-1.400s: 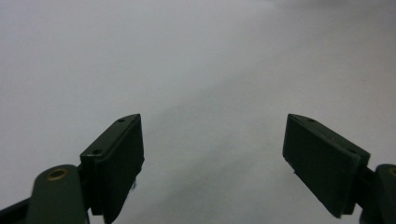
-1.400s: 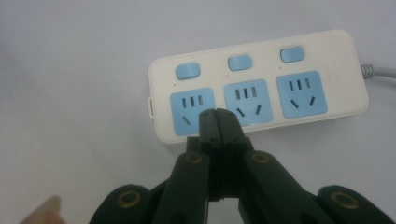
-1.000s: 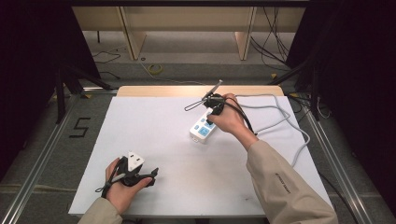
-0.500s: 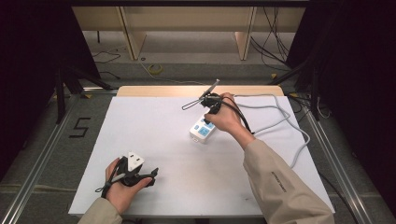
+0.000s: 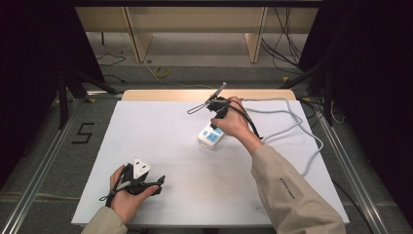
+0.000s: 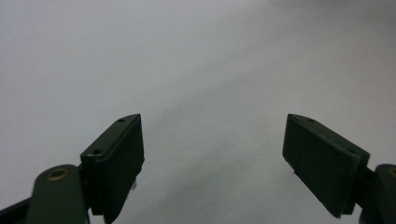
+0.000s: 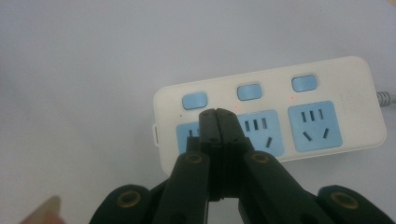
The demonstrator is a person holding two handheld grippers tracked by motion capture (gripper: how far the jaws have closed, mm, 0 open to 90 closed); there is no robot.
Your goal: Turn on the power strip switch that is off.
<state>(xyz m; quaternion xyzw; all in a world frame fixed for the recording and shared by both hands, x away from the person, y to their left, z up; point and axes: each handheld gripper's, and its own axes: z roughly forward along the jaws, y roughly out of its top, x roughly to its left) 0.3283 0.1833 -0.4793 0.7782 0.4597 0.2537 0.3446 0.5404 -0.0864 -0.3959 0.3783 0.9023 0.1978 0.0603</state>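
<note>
A white power strip (image 5: 209,139) with blue sockets lies on the white table (image 5: 146,126), right of centre. In the right gripper view the power strip (image 7: 359,79) has three blue switches, and small red lights glow by the middle switch (image 7: 249,92) and the right switch (image 7: 304,83). My right gripper (image 7: 217,113) is shut with nothing between its jaws. Its tips sit just over the strip, above the left socket and below the left switch (image 7: 194,100). In the high view, the right gripper (image 5: 216,114) points down at the strip's far end. My left gripper (image 5: 158,181) rests open at the front left. Its jaws (image 6: 212,140) stand wide over bare table.
A grey cable (image 5: 297,124) runs from the power strip and loops across the table's right side to the edge. A wooden strip (image 5: 160,95) borders the table's far edge. The floor beyond holds shelf legs and loose wires.
The right hand has barely shifted above the power strip. The left hand and the strip have stayed where they were.
</note>
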